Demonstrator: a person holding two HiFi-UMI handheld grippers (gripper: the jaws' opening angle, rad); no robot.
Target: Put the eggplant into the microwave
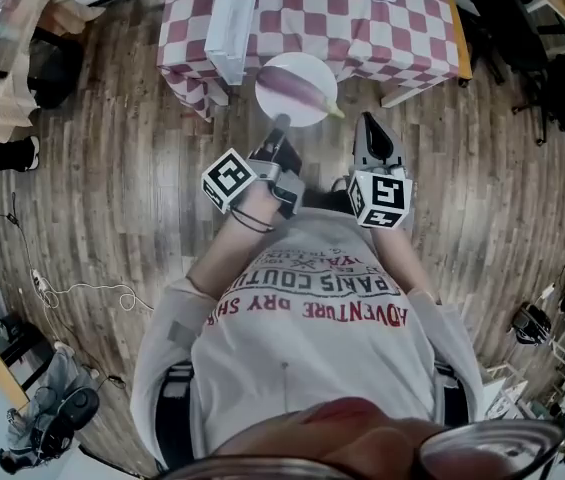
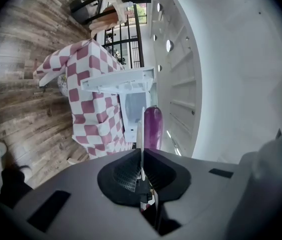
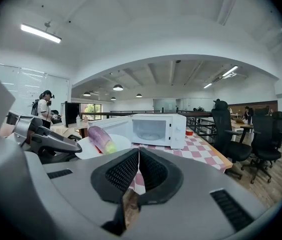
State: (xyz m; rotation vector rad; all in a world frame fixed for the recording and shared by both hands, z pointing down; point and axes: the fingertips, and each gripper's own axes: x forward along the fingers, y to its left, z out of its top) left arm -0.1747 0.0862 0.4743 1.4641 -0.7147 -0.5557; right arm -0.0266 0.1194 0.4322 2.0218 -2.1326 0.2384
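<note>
A purple eggplant point(image 1: 297, 90) with a green stem end lies on a white plate point(image 1: 308, 64), which is carried in the air just before the checkered table point(image 1: 402, 28). My left gripper point(image 1: 280, 126) is shut on the plate's near rim. In the left gripper view the plate point(image 2: 140, 134) stands edge-on between the pads, with the eggplant point(image 2: 153, 126) beyond. The white microwave point(image 3: 155, 129) stands on the table with its door point(image 1: 230, 18) swung open and the cavity showing. My right gripper point(image 1: 369, 123) is beside the left one, shut with nothing in it point(image 3: 139, 159).
The table's front edge and hanging cloth point(image 2: 88, 89) lie straight ahead. Black office chairs point(image 3: 230, 129) stand to the right of the table. A person point(image 3: 45, 106) stands far off at the left. A cable point(image 1: 82, 290) lies on the wooden floor.
</note>
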